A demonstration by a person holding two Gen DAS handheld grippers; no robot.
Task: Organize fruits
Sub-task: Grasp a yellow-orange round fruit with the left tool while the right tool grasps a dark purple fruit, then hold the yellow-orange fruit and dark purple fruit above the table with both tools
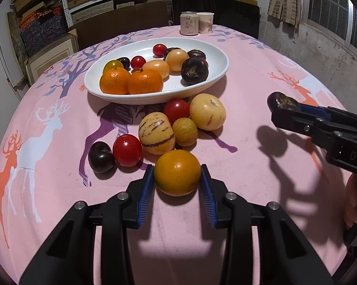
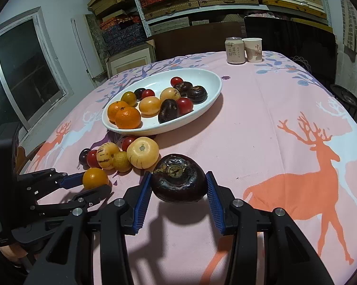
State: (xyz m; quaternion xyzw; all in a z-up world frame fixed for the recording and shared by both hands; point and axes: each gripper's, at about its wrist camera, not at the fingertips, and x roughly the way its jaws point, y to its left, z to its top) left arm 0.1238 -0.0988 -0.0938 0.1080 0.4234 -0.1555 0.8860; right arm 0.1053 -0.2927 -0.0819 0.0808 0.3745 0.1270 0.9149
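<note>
My left gripper [image 1: 177,178] is shut on an orange-yellow tomato [image 1: 177,172], low over the pink cloth; it also shows in the right wrist view [image 2: 95,178]. My right gripper [image 2: 178,185] is shut on a dark water chestnut [image 2: 178,181], held above the table; it shows at the right of the left wrist view [image 1: 283,103]. A white oval plate [image 1: 216,57] holds mandarins [image 1: 144,82], tomatoes, plums and chestnuts. Loose fruit lies before the plate: two striped pepino melons [image 1: 156,133], red tomatoes [image 1: 127,150], a dark plum [image 1: 100,156], a small brown fruit [image 1: 185,131].
A drink can [image 1: 189,23] and a paper cup [image 1: 205,22] stand at the table's far edge. Dark chairs stand behind them. Shelves of boxes fill the back wall. A window is at the left in the right wrist view [image 2: 24,71].
</note>
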